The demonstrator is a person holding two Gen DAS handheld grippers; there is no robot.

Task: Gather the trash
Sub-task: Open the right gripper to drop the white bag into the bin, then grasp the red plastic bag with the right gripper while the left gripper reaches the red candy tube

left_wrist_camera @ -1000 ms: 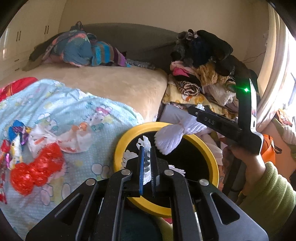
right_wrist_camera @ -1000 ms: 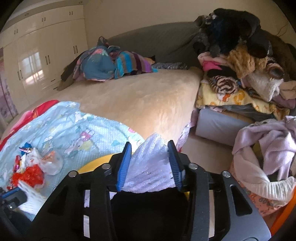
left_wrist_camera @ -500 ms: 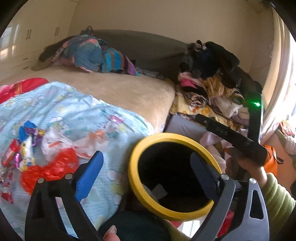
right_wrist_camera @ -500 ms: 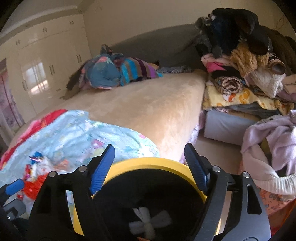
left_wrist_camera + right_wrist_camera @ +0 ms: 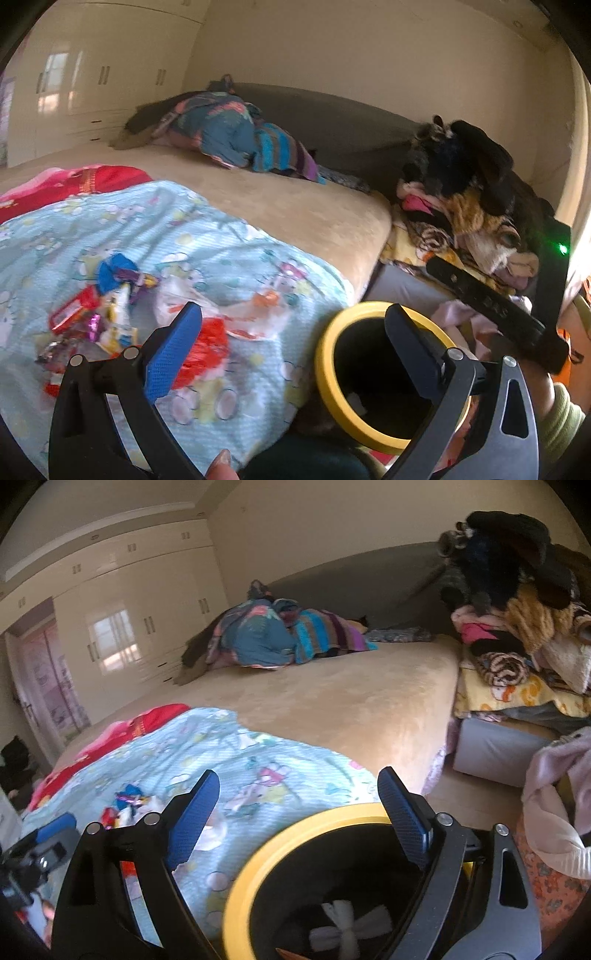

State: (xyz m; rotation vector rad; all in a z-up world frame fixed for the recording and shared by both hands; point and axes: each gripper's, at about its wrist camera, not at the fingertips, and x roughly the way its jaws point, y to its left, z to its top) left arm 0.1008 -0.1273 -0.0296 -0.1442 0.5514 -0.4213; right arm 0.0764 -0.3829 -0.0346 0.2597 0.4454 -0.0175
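- Right gripper hovers over the bin; jaws are opening, nothing between them.
- Left gripper sits between bin and trash pile; jaws spread wide and empty.
- Yellow-rimmed bin is right below me, against the bed edge. White foam scraps lie at its bottom, so I count part of the job as done.
- Left view shows another pale bit inside the bin.
- What's left: the wrapper pile on the light blue blanket, beside the bin, with a red crinkly piece, a white plastic bag and blue and foil wrappers.
- My estimate: early-to-mid run, most trash not yet collected.
- Farther off: tan bed, bundled bedding, clothes heap. I don't read these as trash.
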